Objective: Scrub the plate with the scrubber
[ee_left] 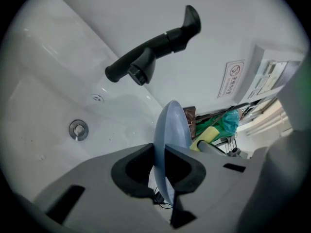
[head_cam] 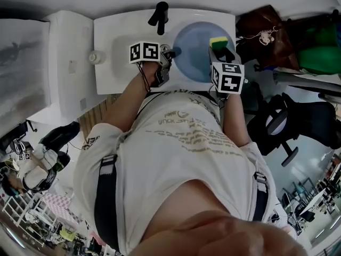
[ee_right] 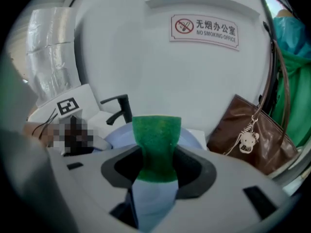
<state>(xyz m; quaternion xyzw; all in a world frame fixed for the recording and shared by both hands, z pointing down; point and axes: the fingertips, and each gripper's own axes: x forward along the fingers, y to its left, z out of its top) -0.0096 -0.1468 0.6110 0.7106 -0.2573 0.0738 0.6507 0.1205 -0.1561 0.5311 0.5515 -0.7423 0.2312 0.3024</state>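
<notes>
Left gripper is clamping narrowly on the blue plate, gripping the rim at the plate's 9 o'clock, over the white sink. Right gripper is pinching the green scrubber near the plate's 2 o'clock. Scrubber-to-plate contact is hard to make out. The right gripper's marker cube is covering the plate's 4 o'clock edge.
</notes>
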